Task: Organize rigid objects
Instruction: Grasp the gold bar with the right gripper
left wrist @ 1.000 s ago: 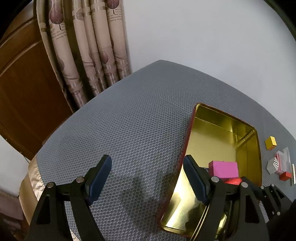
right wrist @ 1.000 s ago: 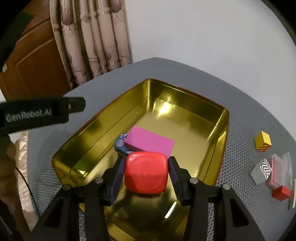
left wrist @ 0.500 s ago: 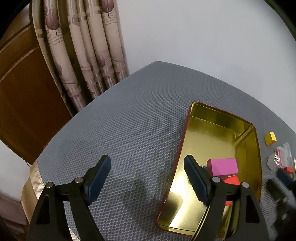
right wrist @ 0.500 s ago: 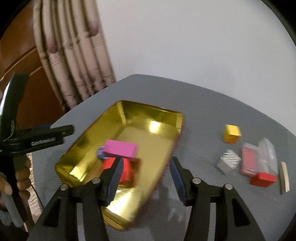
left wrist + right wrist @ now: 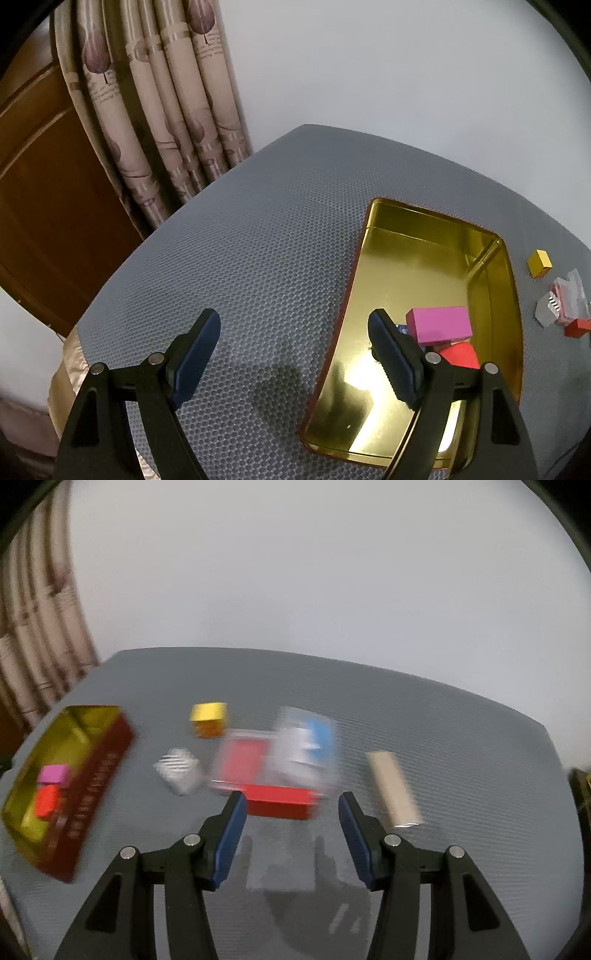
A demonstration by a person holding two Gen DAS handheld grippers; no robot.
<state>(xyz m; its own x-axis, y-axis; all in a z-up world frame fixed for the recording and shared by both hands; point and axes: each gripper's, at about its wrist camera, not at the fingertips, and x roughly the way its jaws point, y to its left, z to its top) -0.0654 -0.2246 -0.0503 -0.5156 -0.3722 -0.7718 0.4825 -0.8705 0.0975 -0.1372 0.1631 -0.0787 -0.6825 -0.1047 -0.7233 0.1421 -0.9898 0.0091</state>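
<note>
Both pairs of fingers stand spread with nothing between them: the right gripper (image 5: pixel 291 834) hangs above the grey table (image 5: pixel 461 746), its jaws wide apart just short of a flat red block (image 5: pixel 280 801), and the left gripper (image 5: pixel 293 354) hangs open over the table beside the gold tin (image 5: pixel 436 236), its right finger (image 5: pixel 391 354) over the tin's left rim. Inside the tin lie a pink block (image 5: pixel 439 325) and a red cube (image 5: pixel 460 354), touching each other. Loose on the table to the tin's right sit a yellow cube (image 5: pixel 208 718), a grey zigzag-patterned block (image 5: pixel 179 771), a blurred clear case with red inside (image 5: pixel 243 764), another clear case with blue (image 5: pixel 306 742), and a pale wooden stick (image 5: pixel 393 786).
</note>
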